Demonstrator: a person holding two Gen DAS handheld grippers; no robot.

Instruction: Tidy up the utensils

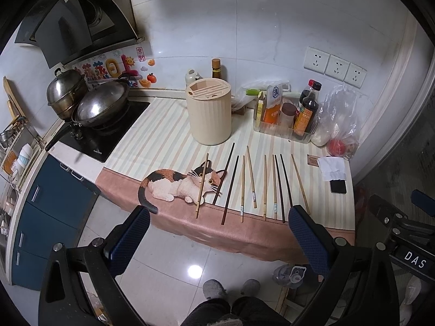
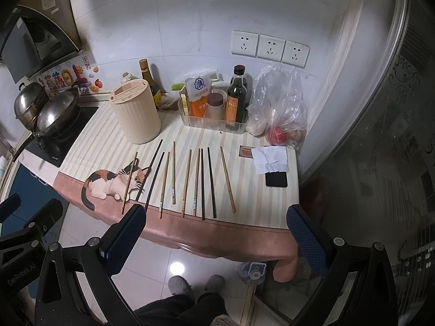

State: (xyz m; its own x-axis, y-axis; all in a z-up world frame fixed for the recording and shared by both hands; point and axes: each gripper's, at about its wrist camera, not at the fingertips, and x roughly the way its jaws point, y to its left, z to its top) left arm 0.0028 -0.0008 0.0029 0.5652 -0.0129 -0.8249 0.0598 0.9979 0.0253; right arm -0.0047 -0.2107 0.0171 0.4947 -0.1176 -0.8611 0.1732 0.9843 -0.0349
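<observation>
Several chopsticks (image 1: 252,182), some pale bamboo and some dark wood, lie side by side on the striped cat-print cloth (image 1: 163,135); they also show in the right wrist view (image 2: 190,179). A cream cylindrical utensil holder (image 1: 208,111) with a slotted top stands upright behind them, also in the right wrist view (image 2: 136,111). My left gripper (image 1: 218,217) is open and empty, held back from the counter's front edge. My right gripper (image 2: 216,217) is open and empty, also in front of the counter edge, above the floor.
A clear tray of sauce bottles and packets (image 1: 285,114) and a plastic bag with a tomato (image 1: 338,125) stand at the back right. A phone (image 1: 338,186) and paper (image 1: 331,167) lie at the right. A wok and pot (image 1: 100,106) sit on the stove, left.
</observation>
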